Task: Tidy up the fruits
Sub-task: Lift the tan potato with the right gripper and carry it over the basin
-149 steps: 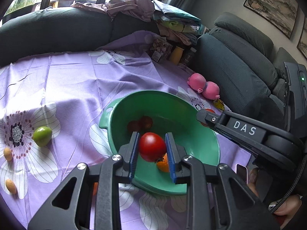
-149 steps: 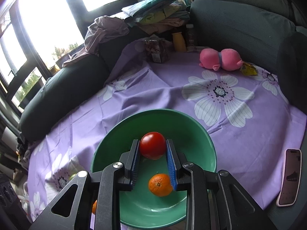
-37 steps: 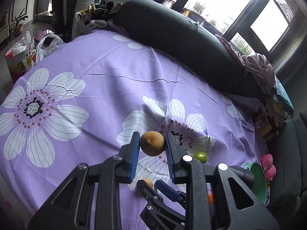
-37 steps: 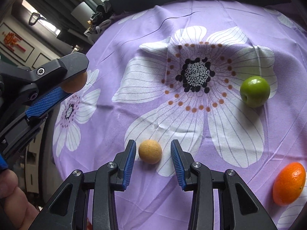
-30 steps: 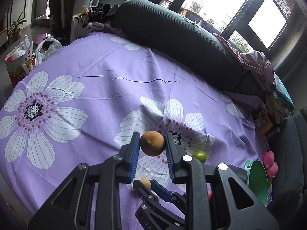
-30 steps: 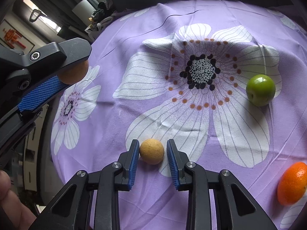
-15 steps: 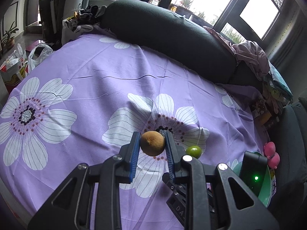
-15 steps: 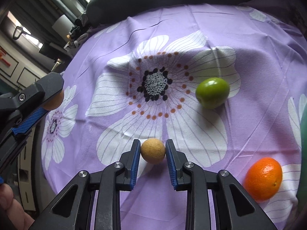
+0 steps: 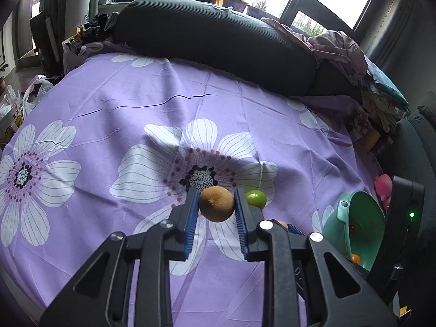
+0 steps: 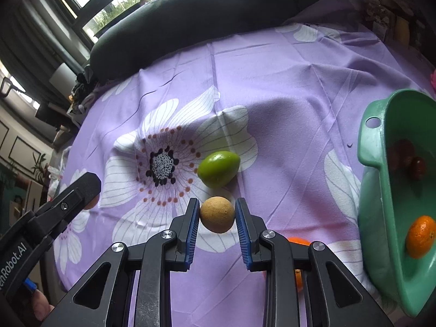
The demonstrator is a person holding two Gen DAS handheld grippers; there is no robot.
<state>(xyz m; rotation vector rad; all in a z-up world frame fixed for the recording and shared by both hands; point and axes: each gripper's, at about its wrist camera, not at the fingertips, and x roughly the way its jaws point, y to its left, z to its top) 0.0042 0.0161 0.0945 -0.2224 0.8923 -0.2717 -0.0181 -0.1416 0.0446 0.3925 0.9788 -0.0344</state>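
Observation:
My left gripper (image 9: 216, 204) is shut on a brown round fruit (image 9: 216, 203) and holds it above the purple flowered cloth. My right gripper (image 10: 217, 214) is shut on a tan round fruit (image 10: 217, 214), lifted off the cloth. A green fruit (image 10: 218, 169) lies on the cloth just beyond it; it also shows in the left wrist view (image 9: 256, 198). An orange fruit (image 10: 298, 242) lies partly hidden under my right gripper. The green bowl (image 10: 373, 147) at the right holds an orange fruit (image 10: 420, 236) and dark red fruits (image 10: 417, 167). The bowl also shows in the left wrist view (image 9: 344, 218).
A dark sofa cushion (image 9: 218, 41) runs along the far side of the cloth. Clothes (image 9: 338, 46) are piled at the back right. A pink toy (image 9: 383, 185) lies beyond the bowl. My left gripper also shows at the left of the right wrist view (image 10: 54, 212).
My right gripper closed on the tan fruit and lifted it toward the bowl side. My left gripper, still holding its brown fruit, swung right, bringing the bowl into view.

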